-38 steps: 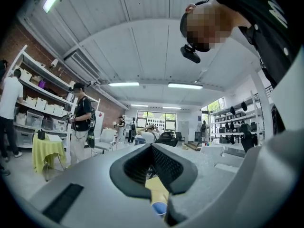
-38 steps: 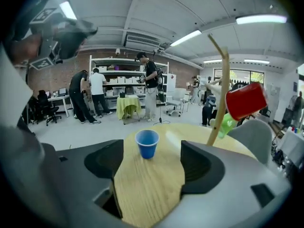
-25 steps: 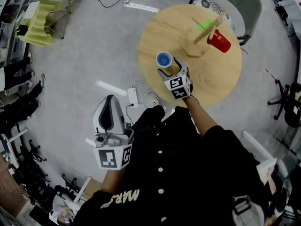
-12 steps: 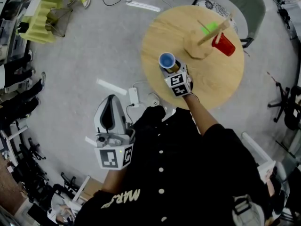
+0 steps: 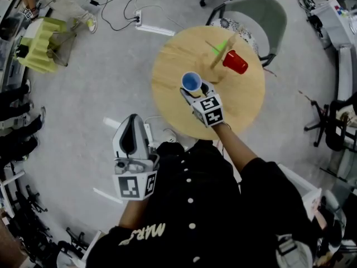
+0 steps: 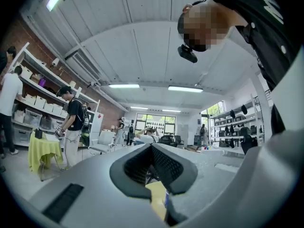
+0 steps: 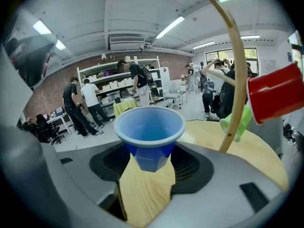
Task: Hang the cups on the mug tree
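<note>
Blue cup (image 5: pixel 191 81) (image 7: pixel 149 136): upright, mouth up, over the near-middle of the round wooden table (image 5: pixel 242 106) (image 7: pixel 259 151). Its base looks clear of the tabletop; bare wood shows under it in the right gripper view.

Grip: the cup's lower, darker part sits between the pads of the right gripper (image 5: pixel 195 92) (image 7: pixel 149 171), one pad on each side and the wide rim above them. The jaws have just been closing and are now clamped on the cup. The gripper reaches in from the near edge of the table and points downward.

Mug tree (image 5: pixel 222 52) (image 7: pixel 239 80): beyond the cup and to its right, near but not touching. A red cup (image 5: pixel 235 62) (image 7: pixel 275 93) hangs on its right side, mouth outward. A green cup (image 5: pixel 221 47) (image 7: pixel 237 120) hangs on the far side of the stem.

Left gripper (image 5: pixel 130 119) (image 6: pixel 153 148): held at the person's left over the floor, off the table and well apart from the cup. Jaws meet at the tips, with nothing between them.

A grey-green chair (image 5: pixel 262 15) stands at the far side of the table.
</note>
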`<control>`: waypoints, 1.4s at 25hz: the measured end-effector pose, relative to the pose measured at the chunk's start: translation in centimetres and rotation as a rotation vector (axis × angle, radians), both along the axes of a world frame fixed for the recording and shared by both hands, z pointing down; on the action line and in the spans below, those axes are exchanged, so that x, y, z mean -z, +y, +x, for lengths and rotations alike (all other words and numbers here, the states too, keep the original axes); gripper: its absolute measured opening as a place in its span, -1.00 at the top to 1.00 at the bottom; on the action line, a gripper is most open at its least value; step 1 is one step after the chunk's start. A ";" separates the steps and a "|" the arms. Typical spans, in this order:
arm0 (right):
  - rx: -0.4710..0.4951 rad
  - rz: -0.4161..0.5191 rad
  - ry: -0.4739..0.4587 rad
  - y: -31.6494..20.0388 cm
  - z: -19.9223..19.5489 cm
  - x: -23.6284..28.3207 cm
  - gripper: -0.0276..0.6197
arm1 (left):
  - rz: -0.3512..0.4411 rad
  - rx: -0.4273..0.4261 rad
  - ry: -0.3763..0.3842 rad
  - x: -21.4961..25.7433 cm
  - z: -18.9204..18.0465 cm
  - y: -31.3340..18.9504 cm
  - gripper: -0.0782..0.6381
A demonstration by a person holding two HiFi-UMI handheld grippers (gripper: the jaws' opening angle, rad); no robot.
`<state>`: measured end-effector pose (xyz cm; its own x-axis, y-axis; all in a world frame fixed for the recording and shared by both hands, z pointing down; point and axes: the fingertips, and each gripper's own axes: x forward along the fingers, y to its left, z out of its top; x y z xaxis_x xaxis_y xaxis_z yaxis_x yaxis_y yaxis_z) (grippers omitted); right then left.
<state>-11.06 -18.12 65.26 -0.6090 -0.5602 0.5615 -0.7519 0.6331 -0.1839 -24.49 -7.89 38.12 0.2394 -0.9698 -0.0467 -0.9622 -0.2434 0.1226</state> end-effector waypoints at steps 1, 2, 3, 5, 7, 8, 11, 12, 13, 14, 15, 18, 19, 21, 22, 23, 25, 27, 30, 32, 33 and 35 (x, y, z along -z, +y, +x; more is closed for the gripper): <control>-0.011 0.002 -0.010 -0.3 0.6 1.2 0.08 | 0.008 -0.010 0.006 0.4 0.6 -0.2 0.79; -0.026 0.005 -0.023 -0.7 1.1 2.4 0.08 | 0.015 -0.019 0.011 0.7 1.2 -0.3 0.79; -0.044 0.002 -0.037 -1.0 1.8 3.4 0.08 | 0.022 -0.027 0.016 1.1 1.8 -0.5 0.79; -0.078 -0.020 -0.068 -1.2 3.4 4.9 0.08 | 0.037 -0.041 0.023 1.7 3.0 -0.6 0.79; -0.105 -0.026 -0.100 -1.4 4.7 6.6 0.08 | 0.051 -0.049 0.025 2.3 4.1 -0.6 0.79; -0.115 -0.024 -0.114 -1.5 5.3 7.5 0.08 | 0.057 -0.052 0.026 2.5 4.5 -0.6 0.79; -0.137 -0.026 -0.163 -2.1 6.1 10.2 0.08 | 0.068 -0.059 0.031 3.1 5.3 -0.7 0.79; -0.141 -0.030 -0.185 -2.4 6.2 11.2 0.08 | 0.069 -0.061 0.033 3.2 5.4 -0.8 0.79; -0.146 -0.035 -0.207 -2.6 6.2 12.0 0.08 | 0.072 -0.063 0.034 3.4 5.6 -0.9 0.79; -0.151 -0.041 -0.229 -2.9 6.3 12.8 0.08 | 0.075 -0.064 0.035 3.5 5.8 -0.9 0.79; -0.157 -0.048 -0.254 -3.2 6.3 13.4 0.08 | 0.078 -0.066 0.034 3.6 6.0 -0.9 0.79; -0.180 -0.085 -0.336 -4.1 6.6 14.8 0.08 | 0.086 -0.067 0.033 3.9 6.5 -1.1 0.79; -0.188 -0.099 -0.360 -4.3 6.7 15.1 0.08 | 0.089 -0.066 0.032 4.0 6.6 -1.1 0.79; -0.201 -0.117 -0.403 -4.8 7.0 16.0 0.08 | 0.093 -0.066 0.026 4.4 6.9 -1.2 0.79; -0.204 -0.120 -0.422 -5.1 7.0 16.5 0.08 | 0.091 -0.066 0.023 4.5 7.1 -1.2 0.79; -0.206 -0.124 -0.441 -5.2 7.1 17.0 0.08 | 0.087 -0.066 0.020 4.6 7.2 -1.2 0.79; -0.204 -0.147 -0.486 -5.3 7.1 17.4 0.08 | 0.084 -0.069 0.016 4.7 7.5 -1.2 0.79; -0.202 -0.198 -0.581 -5.0 7.0 17.9 0.08 | 0.085 -0.072 0.011 4.8 7.8 -1.1 0.79; -0.189 -0.301 -0.804 -4.8 7.2 19.4 0.09 | 0.086 -0.078 0.006 4.7 8.4 -0.9 0.79; -0.191 -0.367 -0.909 -4.7 7.9 20.0 0.09 | 0.084 -0.081 0.001 4.8 9.3 -0.8 0.79; -0.226 -0.422 -0.938 -4.5 8.5 19.6 0.09 | 0.083 -0.084 -0.001 4.8 9.8 -0.8 0.79; -0.255 -0.492 -0.993 -4.6 9.4 19.3 0.09 | 0.082 -0.091 -0.005 5.0 10.6 -0.8 0.79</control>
<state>-1.69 -22.72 45.99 -0.8072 -0.5838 0.0875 -0.2314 0.1767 -0.9567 -13.92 -8.69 33.09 0.3265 -0.9371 -0.1233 -0.9362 -0.3386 0.0945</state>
